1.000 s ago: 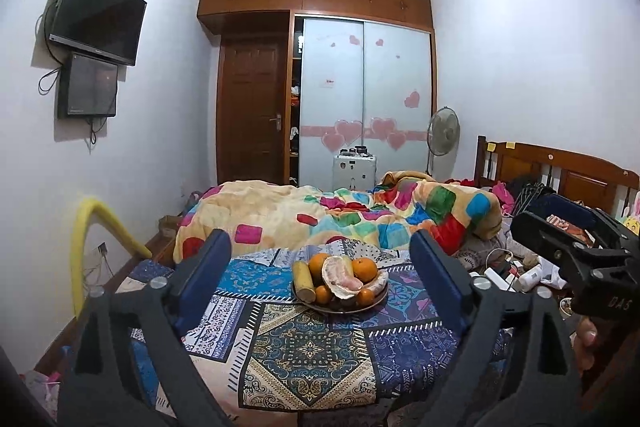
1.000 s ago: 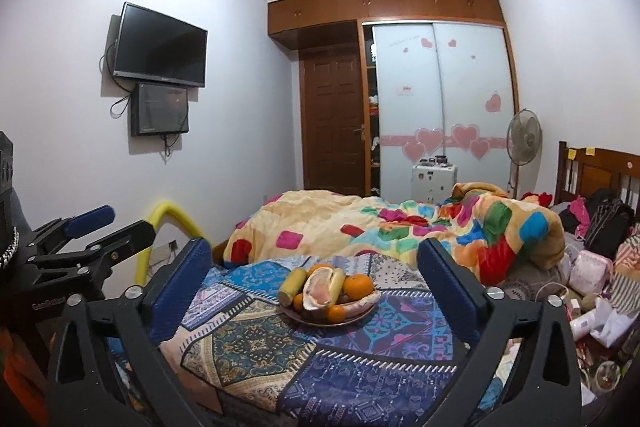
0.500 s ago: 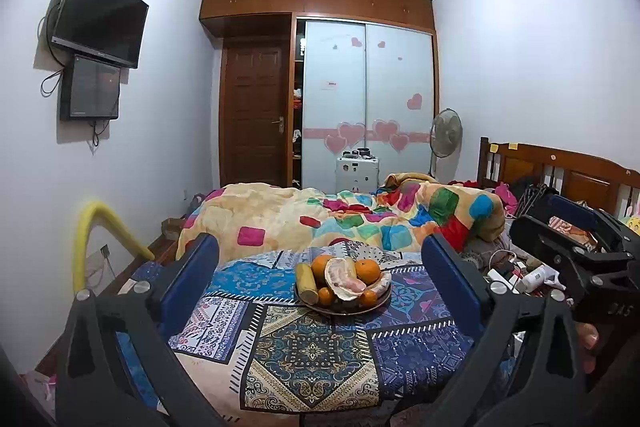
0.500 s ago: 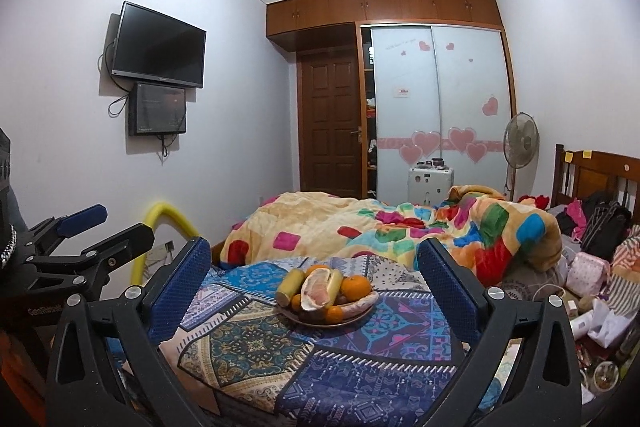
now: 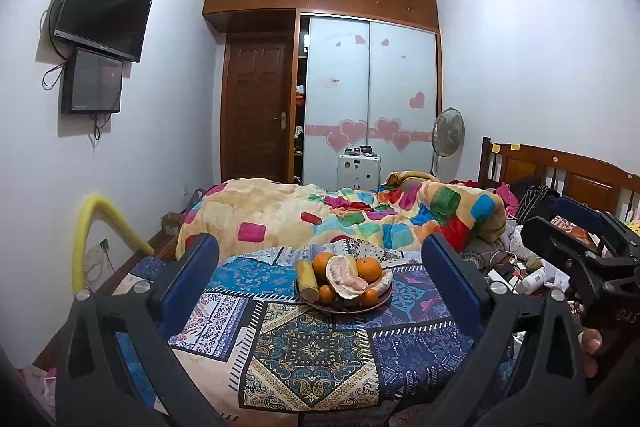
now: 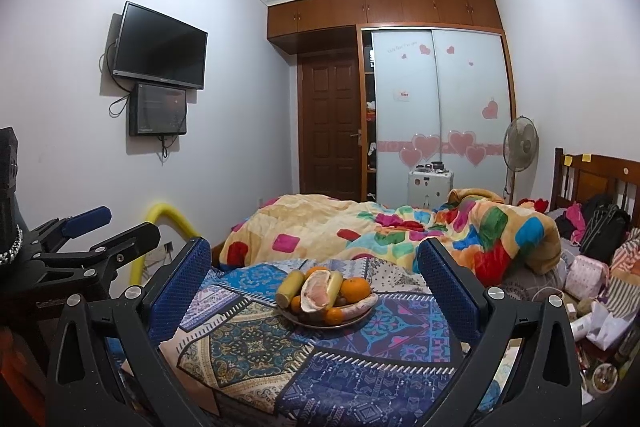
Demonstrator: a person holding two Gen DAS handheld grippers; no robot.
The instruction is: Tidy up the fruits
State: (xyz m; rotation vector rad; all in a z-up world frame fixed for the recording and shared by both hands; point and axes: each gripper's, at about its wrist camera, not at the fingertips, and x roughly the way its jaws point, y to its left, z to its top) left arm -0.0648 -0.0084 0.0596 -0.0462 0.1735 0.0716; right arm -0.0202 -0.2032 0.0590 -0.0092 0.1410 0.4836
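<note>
A plate (image 5: 374,305) of fruit sits on a round table covered with a patchwork cloth (image 5: 312,351). It holds a peeled pomelo (image 5: 346,273), several oranges (image 5: 369,269) and a yellow banana-like fruit (image 5: 307,281). The plate also shows in the right wrist view (image 6: 348,323). My left gripper (image 5: 320,267) is open and empty, held back from the plate. My right gripper (image 6: 314,271) is open and empty, also short of the plate. The right gripper shows at the right edge of the left wrist view (image 5: 580,255); the left gripper shows at the left edge of the right wrist view (image 6: 92,247).
Behind the table is a bed with a colourful quilt (image 5: 340,215). A cluttered bedside area (image 5: 520,271) lies to the right. A yellow foam tube (image 5: 92,227) stands at the left wall. A wardrobe, door and fan are at the back.
Both grippers have moved slightly, so the plate sits a little differently in each view. Both stay open and empty. The fruit has not moved.
</note>
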